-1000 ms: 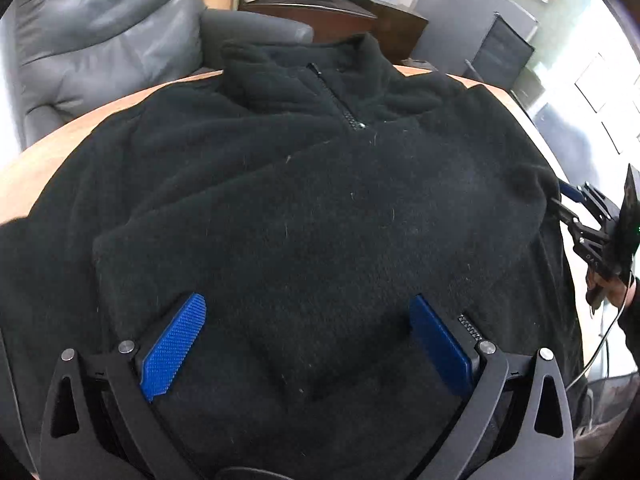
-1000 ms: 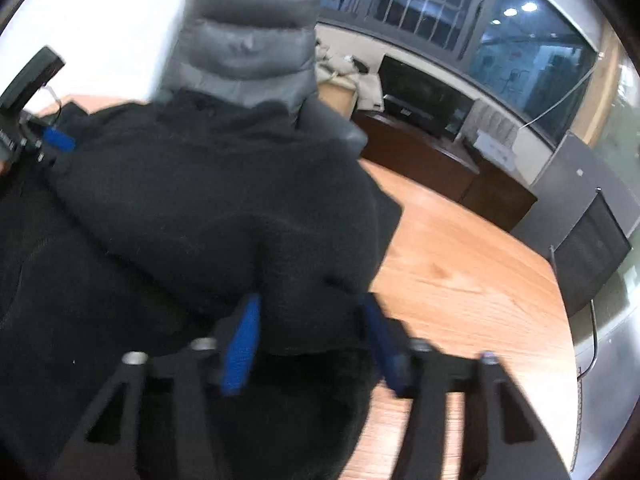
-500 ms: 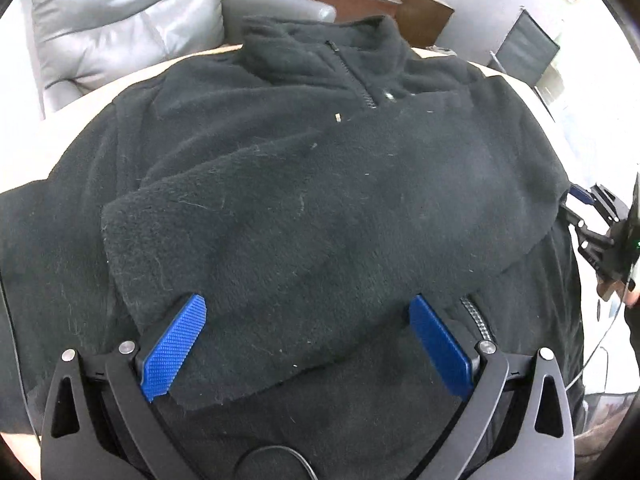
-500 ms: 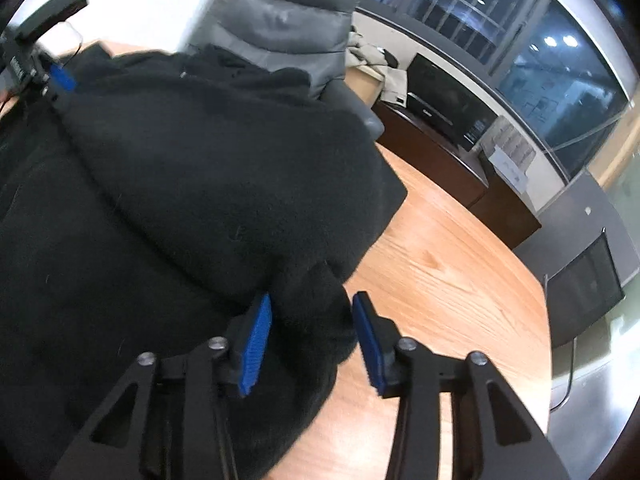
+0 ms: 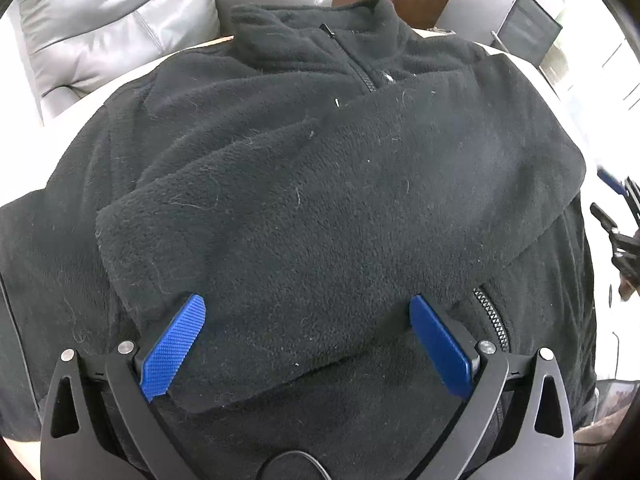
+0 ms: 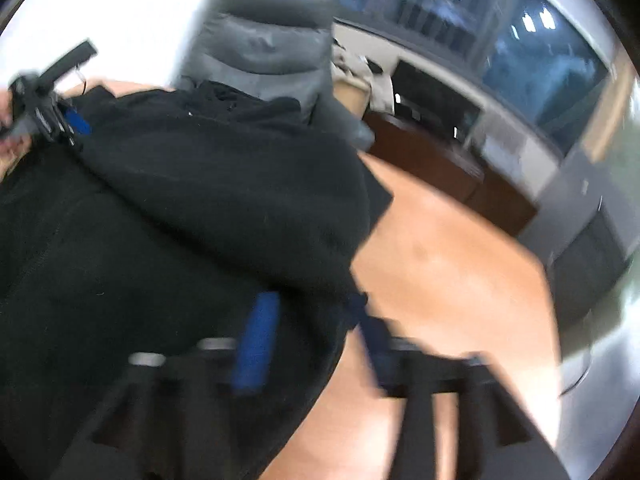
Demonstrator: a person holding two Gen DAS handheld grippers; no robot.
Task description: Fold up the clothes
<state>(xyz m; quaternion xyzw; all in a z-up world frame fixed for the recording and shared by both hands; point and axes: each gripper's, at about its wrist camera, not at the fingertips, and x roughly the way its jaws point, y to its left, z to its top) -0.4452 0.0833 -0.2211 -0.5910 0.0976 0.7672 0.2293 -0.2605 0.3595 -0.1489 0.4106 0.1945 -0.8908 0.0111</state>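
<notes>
An office or meeting room: a grey leather armchair (image 5: pixel 108 28) at upper left, a dark wooden cabinet (image 6: pixel 436 152) along the far wall, large glass windows (image 6: pixel 532 40) at upper right, and a wooden table (image 6: pixel 448 280).

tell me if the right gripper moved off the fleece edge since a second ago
Yes. In the right wrist view the right gripper has slid right toward the table, its jaws wider, off the fleece.

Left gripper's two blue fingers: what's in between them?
In the left wrist view, the black fleece jacket's folded sleeve lies between the open left gripper's blue fingers.
</notes>
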